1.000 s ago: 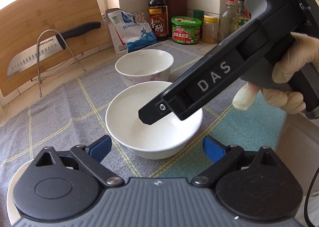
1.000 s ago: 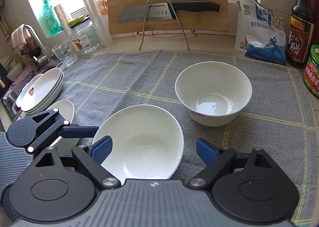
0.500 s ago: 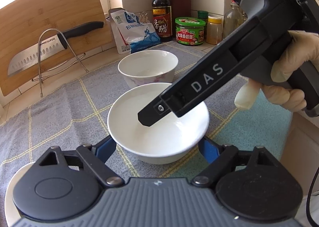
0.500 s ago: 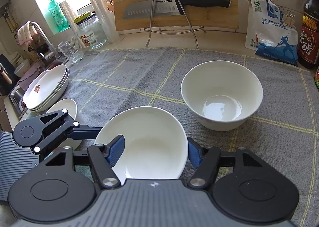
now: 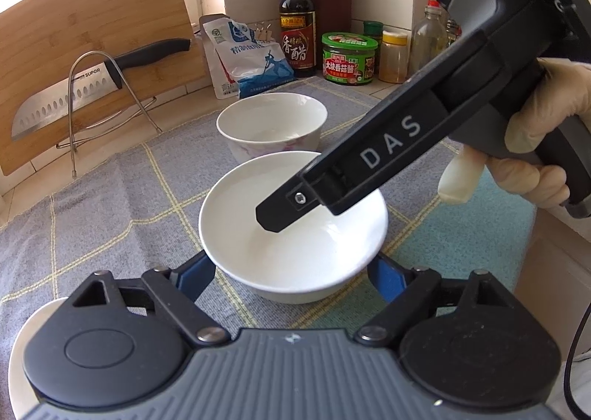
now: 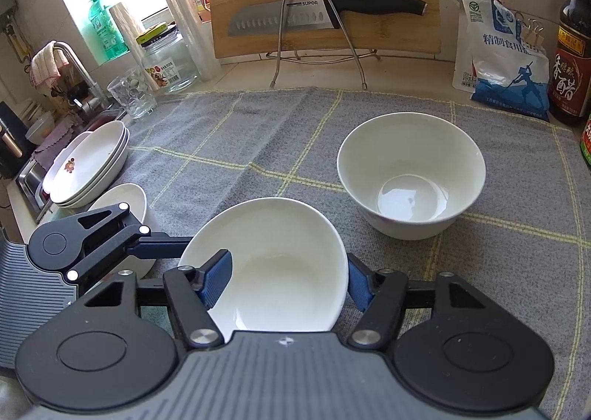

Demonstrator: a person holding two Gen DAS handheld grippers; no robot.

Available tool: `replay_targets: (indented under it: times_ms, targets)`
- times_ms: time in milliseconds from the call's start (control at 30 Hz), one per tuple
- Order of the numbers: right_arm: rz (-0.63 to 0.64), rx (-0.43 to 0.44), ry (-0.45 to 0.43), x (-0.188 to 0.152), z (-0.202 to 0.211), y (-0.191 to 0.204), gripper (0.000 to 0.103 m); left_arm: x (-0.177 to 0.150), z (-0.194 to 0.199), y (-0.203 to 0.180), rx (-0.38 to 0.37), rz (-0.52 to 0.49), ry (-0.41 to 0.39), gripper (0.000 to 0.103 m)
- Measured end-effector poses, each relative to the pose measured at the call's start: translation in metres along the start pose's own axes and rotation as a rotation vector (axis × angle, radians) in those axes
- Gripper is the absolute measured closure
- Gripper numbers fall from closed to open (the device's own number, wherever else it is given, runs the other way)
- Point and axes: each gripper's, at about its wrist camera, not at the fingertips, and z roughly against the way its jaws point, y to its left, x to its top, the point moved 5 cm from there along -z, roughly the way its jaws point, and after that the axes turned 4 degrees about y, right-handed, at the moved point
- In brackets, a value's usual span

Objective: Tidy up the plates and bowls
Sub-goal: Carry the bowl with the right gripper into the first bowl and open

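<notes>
Both claws are on the near bowl [image 5: 293, 231] now, which sits on the grey cloth [image 6: 229, 146] just in front of the deeper far bowl [image 6: 410, 176]. The left claw [image 5: 291, 277] has its blue pads against the outer wall, one each side, pinching it across its width. The right claw [image 6: 288, 279] has just closed in and pinches the rim, left pad inside the bowl, right pad outside. So it's a two-handed hold, nothing lifted yet by the look of it.

This is glazed white china: stiff, smooth, probably slippery under rubber, and it'll chip if it knocks the far bowl. It shouldn't be heavy, but the curved wall could squirt out of a loose squeeze, so low on the wall or across the rim is the sensible hold.

Left of the near bowl, a stack of plates [image 6: 86, 165] waits by the sink, with another white dish [image 6: 122, 198] beside it. My guess: nesting into the far bowl comes next.
</notes>
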Motion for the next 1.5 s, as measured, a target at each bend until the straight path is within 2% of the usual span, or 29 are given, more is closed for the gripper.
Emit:
replay_targets:
  times_ms: [367,667,1233,1500]
  targets:
    - [0.025,0.004,-0.039,0.005,0.022,0.02,0.032,0.006,0.029,0.005,0.0,0.003,-0.02,0.014]
    - [0.049,0.017,-0.063,0.01,0.027,0.051,0.032,-0.001,0.053,0.021,0.016,0.013,-0.024,0.014]
    - [0.131,0.069,-0.076,0.034,0.007,0.127,0.032,-0.032,0.106,0.06,0.085,0.086,-0.038,0.014]
    - [0.145,0.088,-0.046,0.042,-0.016,0.153,0.032,-0.047,0.117,0.082,0.099,0.1,-0.012,0.014]
